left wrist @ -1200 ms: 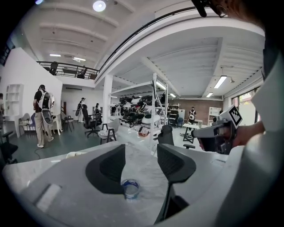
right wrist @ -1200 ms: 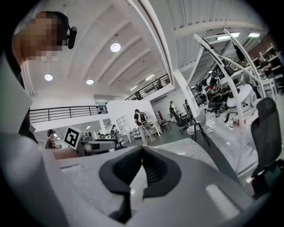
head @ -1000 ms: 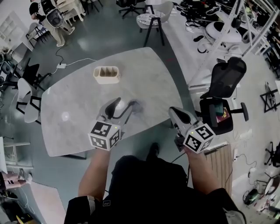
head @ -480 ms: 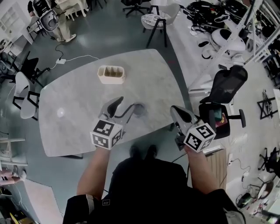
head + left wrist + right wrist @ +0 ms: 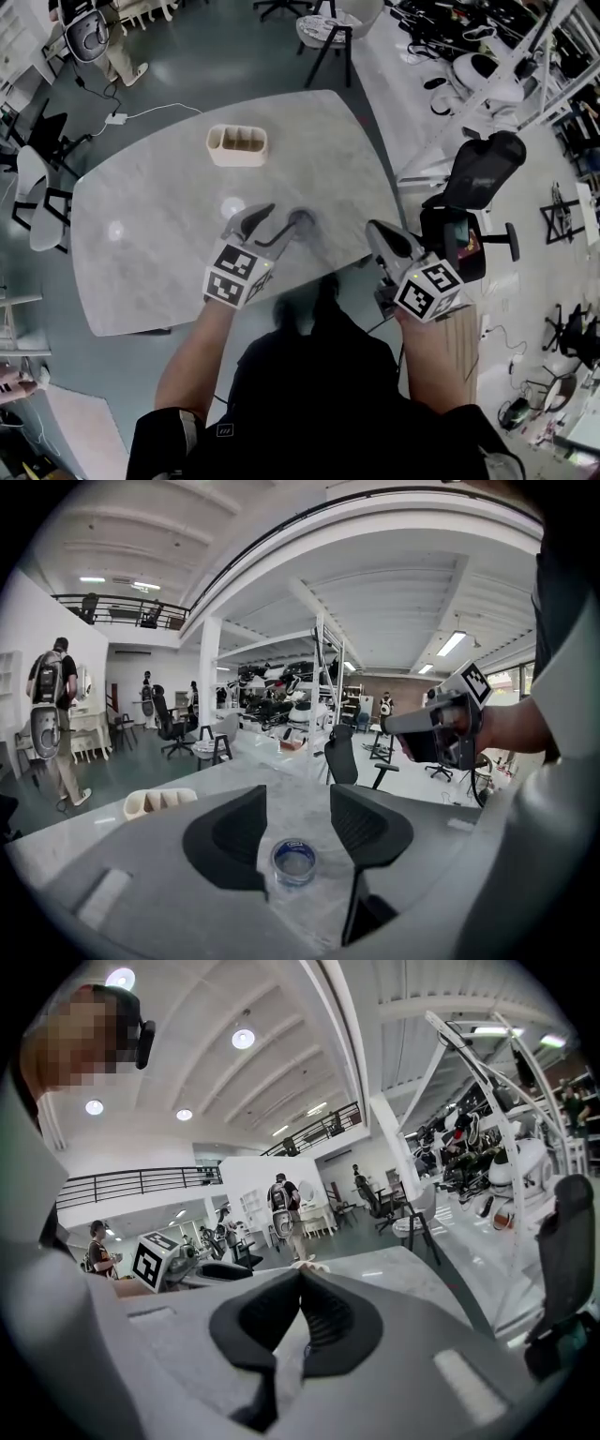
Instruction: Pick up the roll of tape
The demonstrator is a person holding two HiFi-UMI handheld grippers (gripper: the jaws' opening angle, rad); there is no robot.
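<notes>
- Head view: a pale grey marble tabletop (image 5: 159, 244) carries a small round roll of tape (image 5: 303, 221), lying flat near the edge closest to the person. It is blurred here and reads only as a greyish ring.
- The left gripper (image 5: 272, 223) reaches over the tabletop with its fingers spread, their tips just beside the roll of tape. A cream slotted plastic organiser (image 5: 236, 145) stands well apart, towards the far edge.
- The right gripper (image 5: 386, 242) is held off the tabletop's right edge, away from the roll of tape.
- Left gripper view: the roll of tape (image 5: 294, 861) is clear and glossy, with a blue inner ring bearing a white label. It lies flat on the tabletop in the gap between the two black fingers, which stand released on either side without touching it.
- Right gripper view: the black fingers (image 5: 323, 1312) are clenched tip to tip with nothing between them. The left gripper (image 5: 225, 1271) shows at the left over the tabletop.
</notes>
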